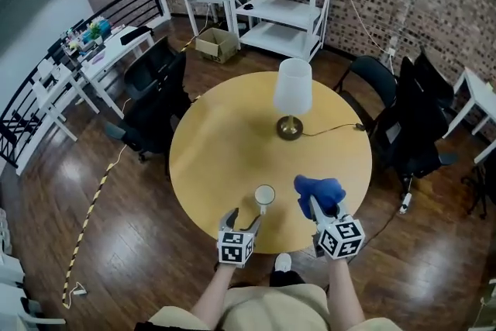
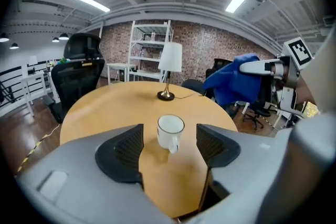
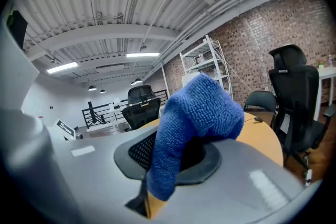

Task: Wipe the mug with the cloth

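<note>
wiping hasn't begun, i'd say. the one white mug (image 1: 264, 196) stands near the round table's (image 1: 225, 143) front edge, just ahead of the left gripper (image 1: 243, 218), whose jaws are spread and touch nothing. the right gripper (image 1: 318, 207) is clenched on the one blue cloth (image 1: 319, 190), beside the mug and apart from it. one lamp (image 1: 292, 93).

mug (image 1: 264, 197) on table (image 1: 221, 147) | lamp (image 1: 292, 93) behind mug | cloth (image 1: 319, 191) right of mug

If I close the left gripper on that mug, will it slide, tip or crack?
The mug looks glazed white, so probably rigid but slippery. Upright on the smooth table, it would likely slide before tipping. Squeeze gently; it may chip.
</note>
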